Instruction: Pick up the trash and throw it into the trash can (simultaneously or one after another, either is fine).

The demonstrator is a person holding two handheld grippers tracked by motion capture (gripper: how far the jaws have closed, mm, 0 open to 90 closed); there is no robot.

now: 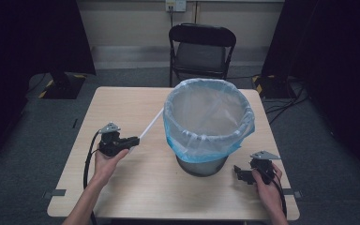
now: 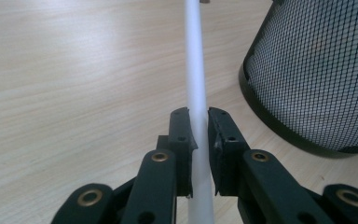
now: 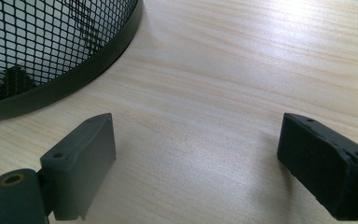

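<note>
White plastic rod (image 2: 196, 84), thin and long, is clenched between the left gripper (image 2: 196, 128) fingers near its low end; in the high view the rod (image 1: 151, 124) slants from the left gripper (image 1: 132, 140) up toward the near-left side of the wire-mesh waste bin (image 1: 201, 161), far tip just beside the bag, contact unclear. The bin stands mid-worktop, lined with a translucent blue-edged bin bag (image 1: 208, 117) folded over the rim. Right gripper (image 1: 242, 174) sits near the bin's base on the right, fingers spread wide with nothing between them (image 3: 196, 158); the pale wood worktop (image 1: 136, 187) shows bare under it.

Step in hand, judging by the pose: carry the rod to the bin and drop it in.

How to do it well:
- Grip is close to one end, so the long free end will swing; lift slowly and keep the wrist steady.
- Raise the far tip above the bag rim before moving across, otherwise it may snag or push the thin bag off the rim.
- Tilt the rod tip-down over the opening, then release once most of it is inside.
- The light bin could tip if struck; the right gripper is placed to steady its base if needed.
</note>
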